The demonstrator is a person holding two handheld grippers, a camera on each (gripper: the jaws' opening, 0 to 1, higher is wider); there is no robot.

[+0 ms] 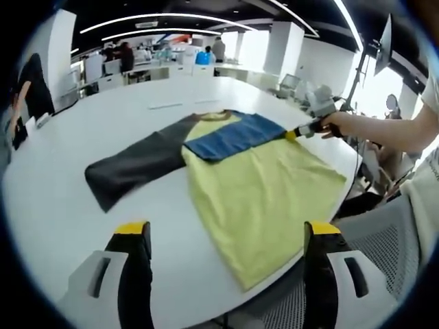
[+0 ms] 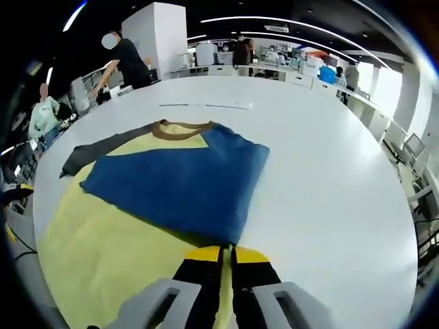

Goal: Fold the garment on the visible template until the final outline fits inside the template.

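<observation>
While pinched, garment (image 2: 171,185) in right tool (image 2: 226,255)

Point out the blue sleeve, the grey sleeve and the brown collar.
blue sleeve (image 2: 175,188): right gripper view, middle of folded panel.
grey sleeve (image 1: 134,168): left gripper view, mid-length of spread sleeve.
brown collar (image 2: 182,128): right gripper view, front neckline band.

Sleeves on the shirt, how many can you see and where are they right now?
2. The blue sleeve is folded across the yellow body, its end pinched in the right gripper. The dark grey sleeve lies spread out flat on the white table.
</observation>
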